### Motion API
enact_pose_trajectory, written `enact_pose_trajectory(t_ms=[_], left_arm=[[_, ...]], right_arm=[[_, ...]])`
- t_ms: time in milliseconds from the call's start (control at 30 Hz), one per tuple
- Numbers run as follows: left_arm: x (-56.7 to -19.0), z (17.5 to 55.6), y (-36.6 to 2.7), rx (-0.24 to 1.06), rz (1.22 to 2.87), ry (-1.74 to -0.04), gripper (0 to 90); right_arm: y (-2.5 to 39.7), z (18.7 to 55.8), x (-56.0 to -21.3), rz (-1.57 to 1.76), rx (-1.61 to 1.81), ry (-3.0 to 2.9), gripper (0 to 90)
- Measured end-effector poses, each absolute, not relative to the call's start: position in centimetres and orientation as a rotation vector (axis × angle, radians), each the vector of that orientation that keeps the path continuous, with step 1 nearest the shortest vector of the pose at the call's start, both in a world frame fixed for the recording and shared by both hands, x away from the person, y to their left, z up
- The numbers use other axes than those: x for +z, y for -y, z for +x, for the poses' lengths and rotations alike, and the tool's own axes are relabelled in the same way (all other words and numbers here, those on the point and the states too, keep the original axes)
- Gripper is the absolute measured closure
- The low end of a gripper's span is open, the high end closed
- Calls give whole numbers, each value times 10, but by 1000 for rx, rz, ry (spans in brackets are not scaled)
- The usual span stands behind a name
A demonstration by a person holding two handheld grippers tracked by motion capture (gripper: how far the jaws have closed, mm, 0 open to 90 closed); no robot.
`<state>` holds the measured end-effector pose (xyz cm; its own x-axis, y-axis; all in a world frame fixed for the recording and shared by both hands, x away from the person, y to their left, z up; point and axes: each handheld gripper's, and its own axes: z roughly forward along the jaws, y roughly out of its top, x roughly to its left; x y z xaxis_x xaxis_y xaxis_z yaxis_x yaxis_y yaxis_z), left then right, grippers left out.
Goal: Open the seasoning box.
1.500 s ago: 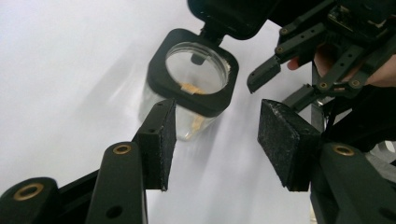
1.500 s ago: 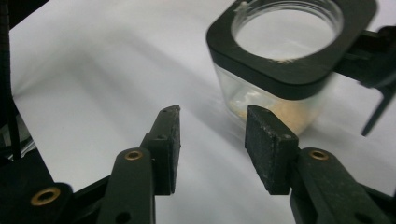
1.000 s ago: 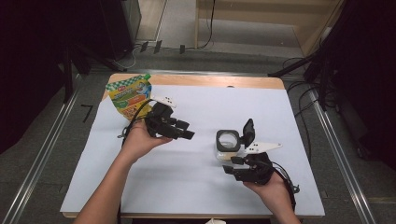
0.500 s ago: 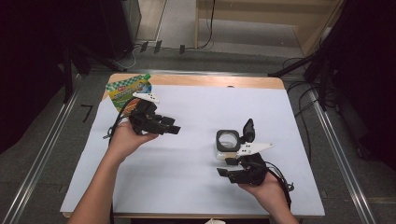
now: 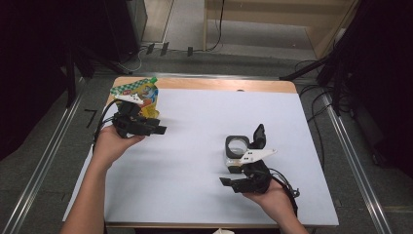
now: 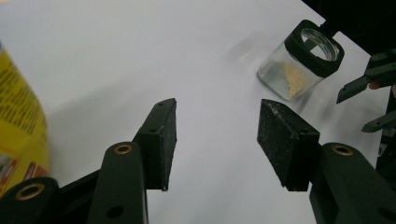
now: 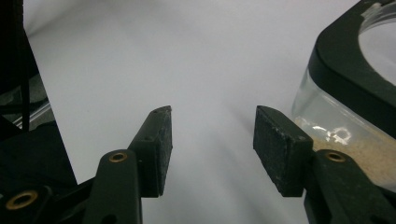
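White bench top, wood strip at the far edge, dark floor and cables around.

Left tongs (image 5: 158, 129) near the far-left corner, held above the sheet, jaws well apart, nothing between them. In the left gripper view the pads (image 6: 161, 140) frame bare white sheet and aim across toward the jar (image 6: 301, 63). Pouch (image 5: 141, 97), yellow and green, stands just behind these tongs at the far-left corner, apart from the jaws; its edge shows at the left of the left gripper view (image 6: 18, 130).

Right tongs (image 5: 228, 183) toward the near-right part of the bench, jaws wide open, empty. Right gripper view: pads (image 7: 280, 144) over bare sheet, jar (image 7: 355, 93) just beside the right-hand jaw, not between the two. Cannot tell if that jaw touches the glass.

Jar (image 5: 237, 152) sits right of centre, upright, square clear body with a black collar, flip lid (image 5: 259, 135) swung open and standing up behind it. Some tan powder or grain lies in the bottom.

Step, as I judge it: approach, nothing gripped yet. Jar open and pouch close to the left tongs suggest a fill or pour job. Next move likely calls for the right tongs to slide sideways so the jar body sits between the pads, then close to steady it, while the left tongs turn back to the pouch. Risk: knocking the jar with the near jaw.
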<state>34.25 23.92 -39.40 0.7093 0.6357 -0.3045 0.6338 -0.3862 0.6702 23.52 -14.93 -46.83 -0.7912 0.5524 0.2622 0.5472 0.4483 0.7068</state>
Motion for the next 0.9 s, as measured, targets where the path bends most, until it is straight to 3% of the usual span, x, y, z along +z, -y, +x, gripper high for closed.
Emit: enact_pose_trajectory(t_ms=[900], left_arm=[[-392,351,-335,137,1982,-1196,481]], right_arm=[[139,237,-473,978,1283,-2713,482]])
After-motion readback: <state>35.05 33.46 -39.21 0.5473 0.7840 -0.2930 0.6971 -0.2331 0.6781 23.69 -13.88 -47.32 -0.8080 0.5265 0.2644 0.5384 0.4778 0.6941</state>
